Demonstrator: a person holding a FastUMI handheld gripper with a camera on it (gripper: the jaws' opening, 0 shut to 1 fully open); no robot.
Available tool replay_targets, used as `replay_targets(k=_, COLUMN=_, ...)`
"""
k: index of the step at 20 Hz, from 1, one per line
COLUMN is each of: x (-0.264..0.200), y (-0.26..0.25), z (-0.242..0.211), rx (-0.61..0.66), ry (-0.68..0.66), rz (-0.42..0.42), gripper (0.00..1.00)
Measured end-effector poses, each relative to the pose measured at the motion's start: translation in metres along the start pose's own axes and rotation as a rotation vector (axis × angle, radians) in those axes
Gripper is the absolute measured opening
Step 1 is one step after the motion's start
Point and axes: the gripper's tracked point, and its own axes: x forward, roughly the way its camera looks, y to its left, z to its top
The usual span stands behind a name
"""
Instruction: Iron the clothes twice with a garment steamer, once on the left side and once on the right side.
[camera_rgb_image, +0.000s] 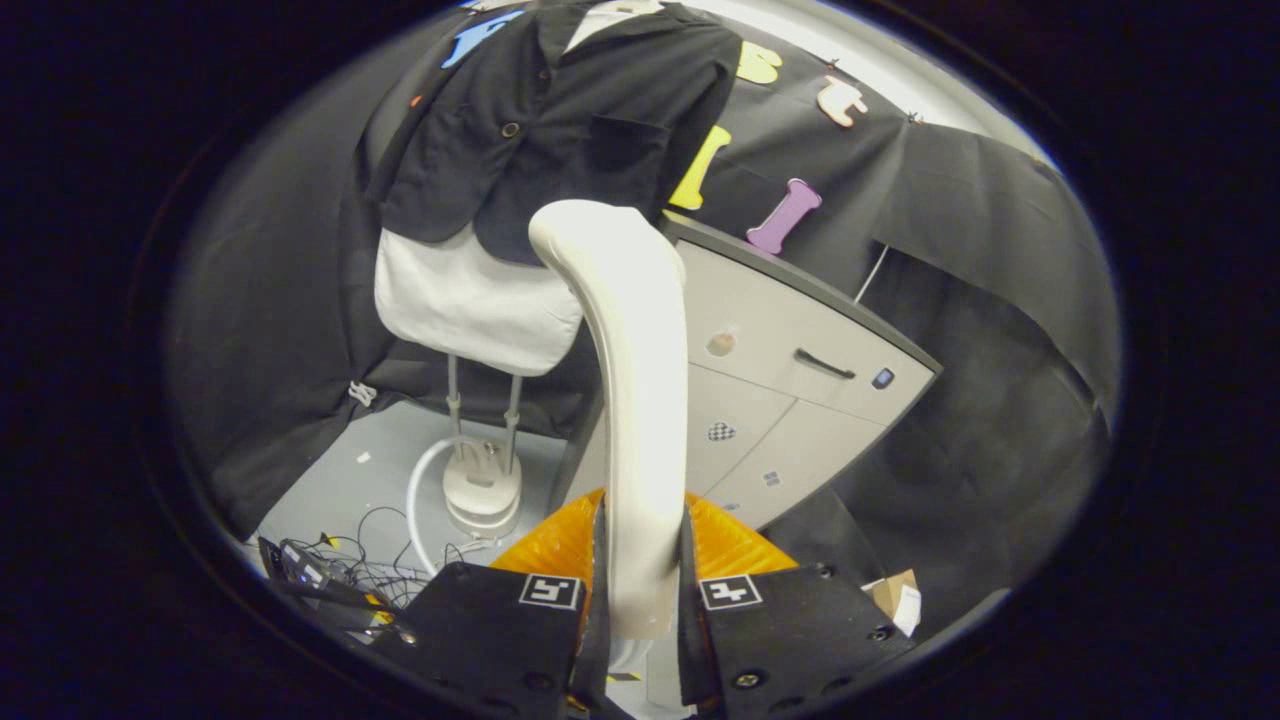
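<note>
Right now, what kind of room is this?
Probably a cloth-walled test booth set up for steaming clothes: a dark jacket hangs on a stand, a grey cabinet stands beside it, and the gripper clamps a steamer handle.

Smooth glossy plastic steamer handle (635, 400); matt cloth jacket (560, 120).

Gripper (640, 590): square tags; screws on fingers (520, 620)

1. We see a cream-white garment steamer (635, 400) at centre.
2. Upper left, a black jacket (560, 120) hangs over a white mannequin (470, 305).
3. At right, a grey cabinet (780, 390) carries a small checkered sticker (721, 431).
</note>
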Motion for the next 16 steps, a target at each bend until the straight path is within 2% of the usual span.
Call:
replay_targets(k=11, x=-0.050, y=-0.146, z=-0.059, rx=0.117, ry=-0.019, rz=0.032, gripper=0.30)
replay_targets(k=16, x=-0.064, y=-0.181, z=-0.096, rx=0.148, ry=0.011, rz=0.057, gripper=0.30)
